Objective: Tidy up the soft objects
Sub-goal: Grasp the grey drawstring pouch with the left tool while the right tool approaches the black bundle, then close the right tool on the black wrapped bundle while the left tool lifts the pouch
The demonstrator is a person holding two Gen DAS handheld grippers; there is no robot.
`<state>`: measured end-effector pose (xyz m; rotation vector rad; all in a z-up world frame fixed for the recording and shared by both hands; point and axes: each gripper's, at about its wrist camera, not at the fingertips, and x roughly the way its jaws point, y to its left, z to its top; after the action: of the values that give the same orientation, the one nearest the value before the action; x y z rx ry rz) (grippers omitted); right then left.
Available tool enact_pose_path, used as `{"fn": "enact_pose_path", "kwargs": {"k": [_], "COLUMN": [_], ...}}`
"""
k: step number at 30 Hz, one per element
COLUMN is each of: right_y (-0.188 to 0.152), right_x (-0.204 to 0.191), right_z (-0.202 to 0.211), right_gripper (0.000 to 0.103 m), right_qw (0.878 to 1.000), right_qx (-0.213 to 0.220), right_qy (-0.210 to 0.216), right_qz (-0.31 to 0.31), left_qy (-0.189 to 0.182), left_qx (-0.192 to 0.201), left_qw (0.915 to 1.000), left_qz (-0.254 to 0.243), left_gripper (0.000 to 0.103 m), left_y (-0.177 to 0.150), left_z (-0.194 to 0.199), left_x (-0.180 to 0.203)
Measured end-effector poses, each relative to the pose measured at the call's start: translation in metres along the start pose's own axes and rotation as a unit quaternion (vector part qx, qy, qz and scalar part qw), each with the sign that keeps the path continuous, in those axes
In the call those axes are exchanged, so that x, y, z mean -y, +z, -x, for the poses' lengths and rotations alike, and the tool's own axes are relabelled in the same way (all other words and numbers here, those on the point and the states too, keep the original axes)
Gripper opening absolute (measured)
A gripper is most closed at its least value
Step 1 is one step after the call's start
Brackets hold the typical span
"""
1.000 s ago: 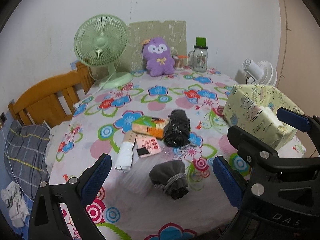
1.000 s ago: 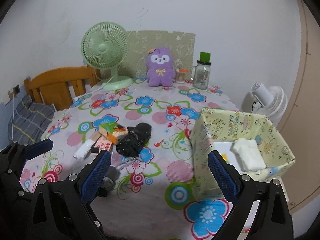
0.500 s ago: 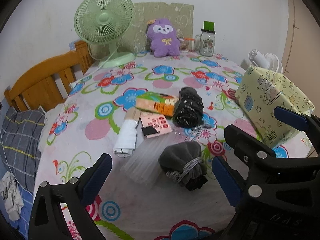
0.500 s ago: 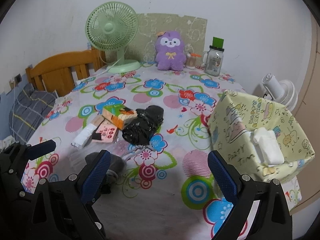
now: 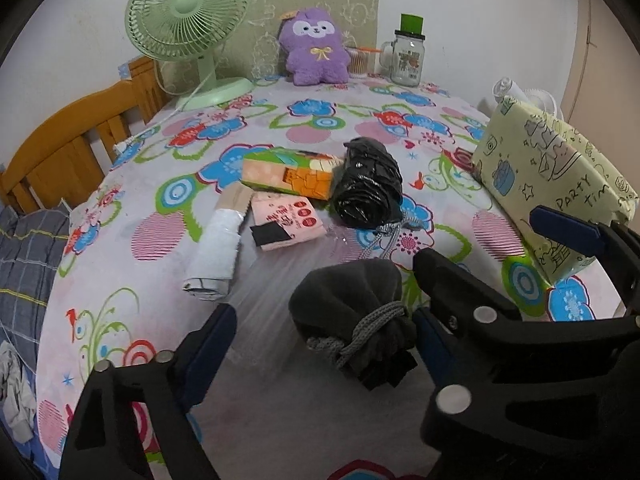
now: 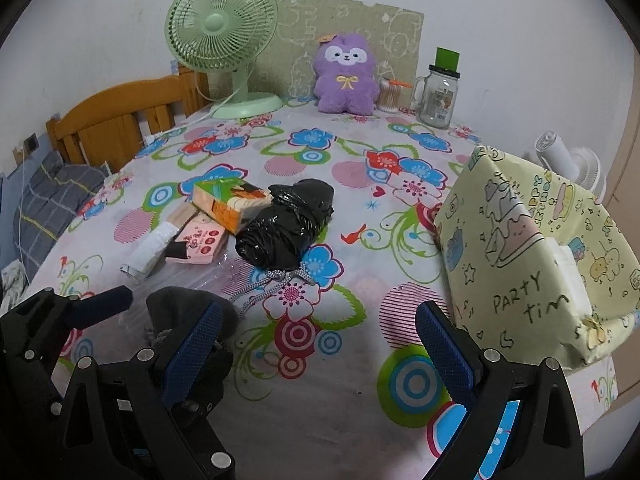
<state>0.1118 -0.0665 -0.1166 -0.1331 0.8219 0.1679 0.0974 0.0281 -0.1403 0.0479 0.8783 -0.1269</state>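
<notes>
Your left gripper [image 5: 324, 340], jaws just closing yet apart, straddles the grey drawstring pouch [image 5: 352, 300] on the floral tablecloth [image 5: 320, 136]; your right gripper [image 6: 318, 340] gapes wide, empty.

At the far edge of the flowered worktop [image 6: 360, 392] a green desk fan [image 6: 222, 26] stands beside a glass mug jar [image 6: 437, 96] with a green lid. A wooden chair back [image 6: 116, 120] sits left; a white fan [image 6: 568, 162] shows at the right edge.
</notes>
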Motion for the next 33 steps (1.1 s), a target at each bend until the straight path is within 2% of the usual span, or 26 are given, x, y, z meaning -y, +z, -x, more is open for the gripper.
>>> {"fn": "enact_pose_path", "kwargs": {"k": [3,4,7,10,16,22,33], "right_y": [0.000,0.000,0.002,0.003,0.007,0.015,0.042], "right_x": [0.001,0.001,0.001,0.001,0.001,0.001,0.000], "right_z": [-0.004,-0.006,-0.008,-0.010,-0.011,-0.011,-0.026], "right_gripper": [0.099,0.099,0.099,0.099,0.099,0.099,0.099], "right_qw": [1.000,1.000,1.000,1.000,1.000,1.000,0.999], "right_qx": [-0.004,-0.005,-0.007,-0.005,-0.004,0.001,0.006], "right_qy": [0.003,0.004,0.005,0.007,0.012,0.019,0.015], "right_qz": [-0.002,-0.004,-0.003,-0.004,-0.009,-0.020,-0.030], "left_qy": [0.000,0.000,0.000,0.004,-0.006,0.001,0.007], "left_qx": [-0.004,-0.003,0.003,0.007,0.019,0.035,0.041], "left_qw": [1.0000,1.0000,1.0000,0.9999,0.9997,0.9992,0.9991], "left_qz": [-0.002,-0.003,-0.005,-0.014,-0.014,-0.018,-0.009], "left_gripper": [0.078,0.070,0.055,0.050,0.045,0.044,0.044], "left_y": [0.000,0.000,-0.001,-0.001,0.001,0.006,0.031], "left_z": [-0.005,-0.005,-0.004,-0.001,0.003,0.012,0.004], "left_x": [0.001,0.002,0.002,0.004,0.002,-0.003,-0.015]}}
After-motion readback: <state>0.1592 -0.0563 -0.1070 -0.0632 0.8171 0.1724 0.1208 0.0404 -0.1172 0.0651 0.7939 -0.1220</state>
